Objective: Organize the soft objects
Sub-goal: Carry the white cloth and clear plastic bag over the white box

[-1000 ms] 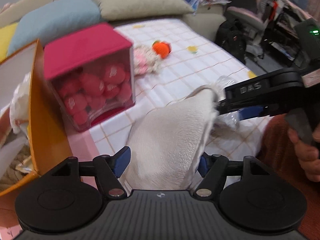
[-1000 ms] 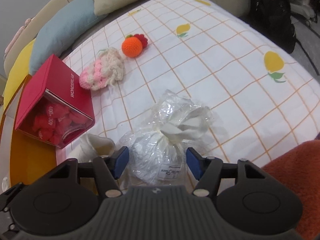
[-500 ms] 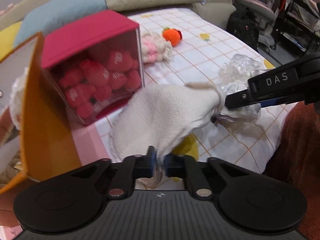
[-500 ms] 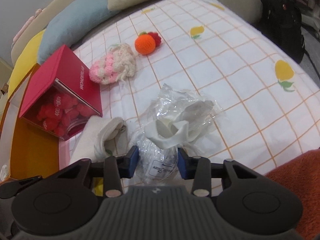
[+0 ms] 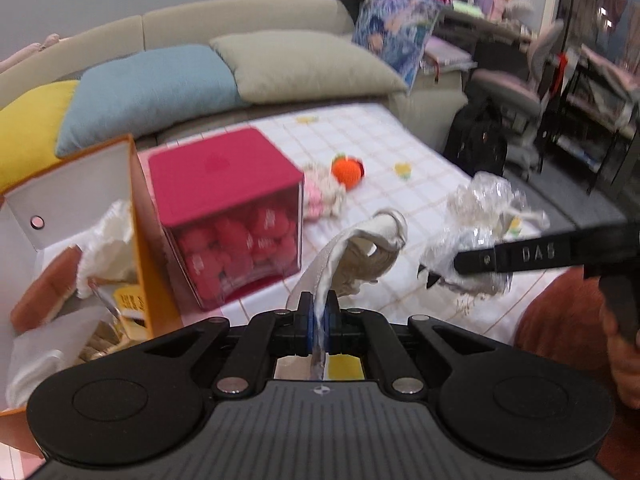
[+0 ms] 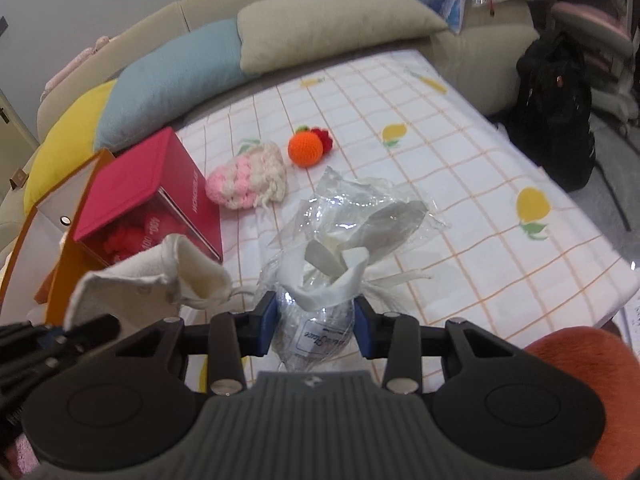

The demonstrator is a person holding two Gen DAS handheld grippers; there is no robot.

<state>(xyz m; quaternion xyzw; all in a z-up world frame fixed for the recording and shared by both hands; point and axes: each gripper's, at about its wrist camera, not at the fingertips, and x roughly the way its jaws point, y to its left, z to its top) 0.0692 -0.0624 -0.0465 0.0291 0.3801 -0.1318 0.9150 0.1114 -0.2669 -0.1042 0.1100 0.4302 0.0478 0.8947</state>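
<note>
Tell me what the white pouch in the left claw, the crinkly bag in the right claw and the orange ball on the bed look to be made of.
White pouch: soft matte fabric, likely fleece or cotton; it folds limply and looks faintly fuzzy.
Crinkly bag: thin clear plastic film, glossy; sharp creases and glints, contents show through.
Orange ball: crocheted yarn, matte; a stitched, bumpy surface shows.

Bare checked sheet (image 6: pixel 460 184) to the right; red box (image 6: pixel 152 184) and orange box (image 5: pixel 148 280) crowding the left.

Orange box (image 5: pixel 148 264) contents blurred; shelves (image 5: pixel 472 12) — indistinct
</note>
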